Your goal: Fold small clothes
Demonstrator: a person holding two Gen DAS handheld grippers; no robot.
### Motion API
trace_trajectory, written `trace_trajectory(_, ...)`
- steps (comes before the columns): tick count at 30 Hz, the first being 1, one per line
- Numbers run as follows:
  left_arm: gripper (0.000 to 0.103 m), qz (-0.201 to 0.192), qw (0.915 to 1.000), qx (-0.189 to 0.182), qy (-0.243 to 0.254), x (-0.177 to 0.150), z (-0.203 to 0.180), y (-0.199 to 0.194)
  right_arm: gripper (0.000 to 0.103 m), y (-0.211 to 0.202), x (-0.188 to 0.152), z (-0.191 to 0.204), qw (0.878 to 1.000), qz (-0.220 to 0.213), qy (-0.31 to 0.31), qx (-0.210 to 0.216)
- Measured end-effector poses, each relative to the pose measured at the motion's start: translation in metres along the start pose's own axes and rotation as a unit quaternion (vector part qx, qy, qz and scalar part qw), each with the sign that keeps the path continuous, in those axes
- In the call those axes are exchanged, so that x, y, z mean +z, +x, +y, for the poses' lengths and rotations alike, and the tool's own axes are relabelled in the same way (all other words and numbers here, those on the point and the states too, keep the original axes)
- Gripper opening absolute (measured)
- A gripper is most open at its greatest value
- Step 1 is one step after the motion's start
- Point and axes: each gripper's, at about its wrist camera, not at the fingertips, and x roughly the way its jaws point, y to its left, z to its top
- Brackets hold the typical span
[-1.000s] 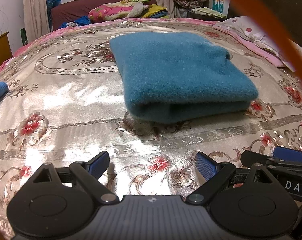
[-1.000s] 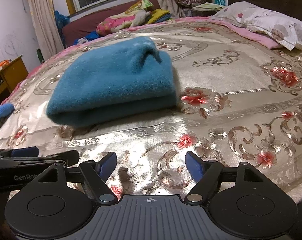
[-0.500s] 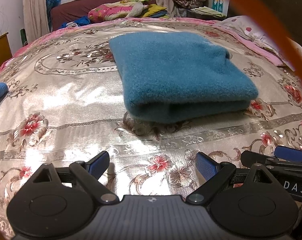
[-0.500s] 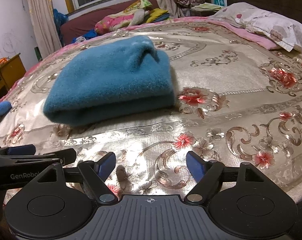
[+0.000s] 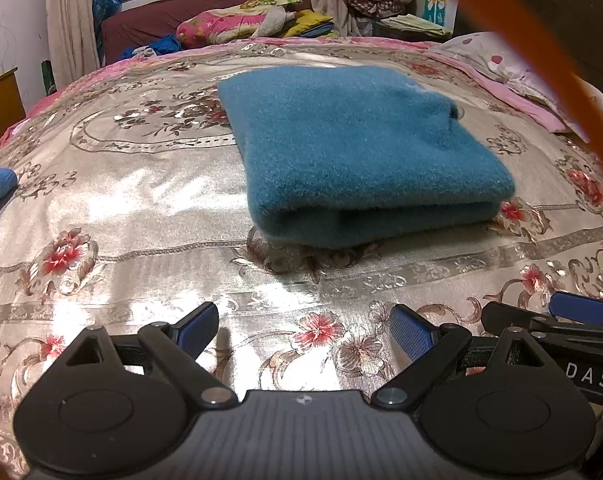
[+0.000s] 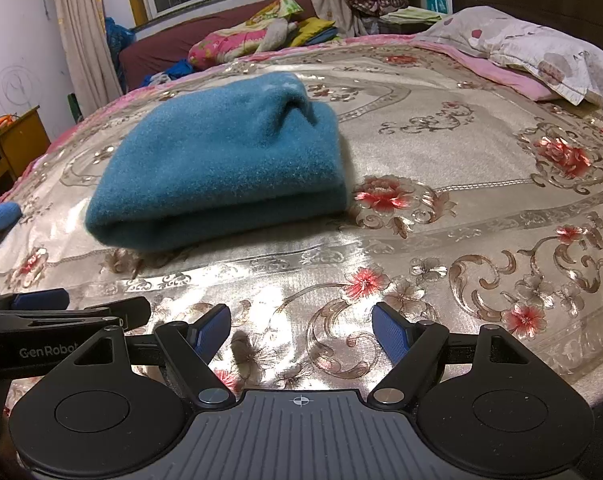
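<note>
Already the blue garment (image 5: pixel 353 148) lies folded in a thick bundle on the flowered bedspread (image 5: pixel 121 216), well ahead of both claws. The left gripper (image 5: pixel 303 326) and right gripper (image 6: pixel 301 326) sit wide apart and empty, low over the cover. If another fold is wanted, pinch the near doubled edge with both, lift evenly, and lay it over without dragging.

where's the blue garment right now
The folded blue garment lies on the floral bedspread, centre-right in the left wrist view and left of centre in the right wrist view, beyond both open grippers.
</note>
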Motion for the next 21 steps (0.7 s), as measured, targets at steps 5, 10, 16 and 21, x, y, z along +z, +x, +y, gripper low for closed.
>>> trace_trajectory(5,0.098,-0.001,1.0,0.003,0.004,-0.0001,-0.0008,-0.0007,0.079,0.0,0.0001,0.0,1.0,0.0,0.0,0.0)
trace_trajectory(10,0.098,0.001,1.0,0.005,0.005,0.0008,-0.0024,-0.0006,0.079,-0.0001,0.0,0.0003,1.0,0.0,0.0,0.0)
trace_trajectory(16,0.099,0.008,0.9999,0.008,0.0,0.0017,-0.0011,0.0017,0.079,0.0,0.0,0.0004,1.0,0.0,0.0,0.0)
trace_trajectory(21,0.102,0.007,0.9998,0.019,0.005,0.0027,-0.0027,0.0022,0.079,0.0,-0.0001,0.0004,1.0,0.0,0.0,0.0)
